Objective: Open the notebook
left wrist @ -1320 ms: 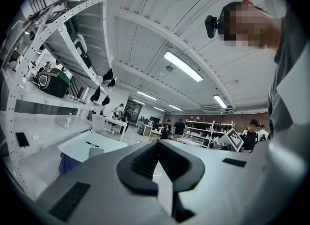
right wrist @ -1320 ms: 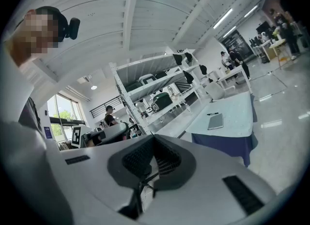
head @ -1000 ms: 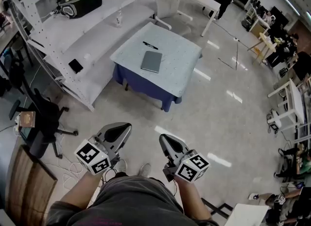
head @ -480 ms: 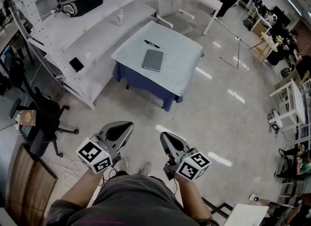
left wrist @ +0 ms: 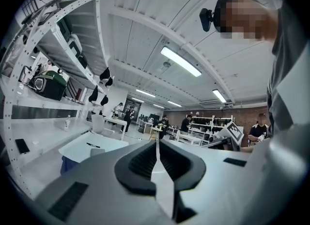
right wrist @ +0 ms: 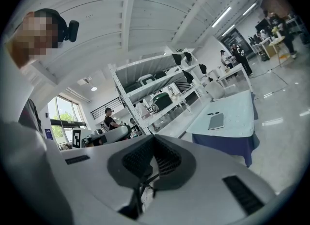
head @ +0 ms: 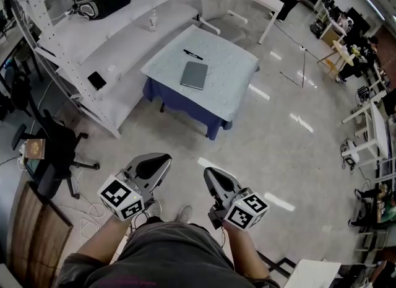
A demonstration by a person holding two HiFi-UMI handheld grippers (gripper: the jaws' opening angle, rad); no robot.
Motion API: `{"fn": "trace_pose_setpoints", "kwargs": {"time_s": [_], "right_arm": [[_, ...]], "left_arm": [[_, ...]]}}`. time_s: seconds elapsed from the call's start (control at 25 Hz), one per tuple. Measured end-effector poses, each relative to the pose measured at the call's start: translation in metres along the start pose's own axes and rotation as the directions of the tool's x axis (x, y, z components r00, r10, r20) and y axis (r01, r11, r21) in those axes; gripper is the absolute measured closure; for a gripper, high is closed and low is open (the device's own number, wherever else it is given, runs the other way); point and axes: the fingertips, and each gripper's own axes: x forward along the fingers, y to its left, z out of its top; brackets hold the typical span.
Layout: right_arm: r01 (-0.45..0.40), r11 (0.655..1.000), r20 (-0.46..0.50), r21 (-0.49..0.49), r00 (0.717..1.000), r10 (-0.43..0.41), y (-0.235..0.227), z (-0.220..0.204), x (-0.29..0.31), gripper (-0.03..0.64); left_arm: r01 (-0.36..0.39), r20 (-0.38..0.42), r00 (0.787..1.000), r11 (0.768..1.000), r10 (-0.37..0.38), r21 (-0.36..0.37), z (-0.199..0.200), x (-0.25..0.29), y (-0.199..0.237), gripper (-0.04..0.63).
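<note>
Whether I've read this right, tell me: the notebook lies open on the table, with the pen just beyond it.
Not quite. The notebook is closed, with its grey cover facing up, as the head view shows. The rest holds: it lies on the table, with the pen just beyond it.

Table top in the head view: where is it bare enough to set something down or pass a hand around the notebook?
Bare: the wide strip of table to the picture's right of the notebook, and the left corner between the notebook and the table's edge. Tightest: the narrow gap between the notebook and the pen lying just beyond it.
</note>
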Motion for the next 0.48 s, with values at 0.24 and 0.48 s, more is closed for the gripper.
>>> {"fn": "trace_pose_setpoints", "kwargs": {"time_s": [0.24, 0.48], "right_arm": [[-0.002, 1.0, -0.001, -0.002, 1.0, 0.002, -0.001, 0.0005, -0.002, 0.614], [-0.001, 1.0, -0.003, 0.001, 1.0, 0.001, -0.0018, -0.0012, -0.0042, 0.614]], "left_arm": [[0.005, -0.002, 1.0, 1.0, -0.005, 0.007, -0.0005, 0.0029, -0.0032, 0.552], [0.004, -0.006, 1.0, 1.0, -0.004, 0.011, -0.0006, 0.0032, -0.0054, 0.529]]}}
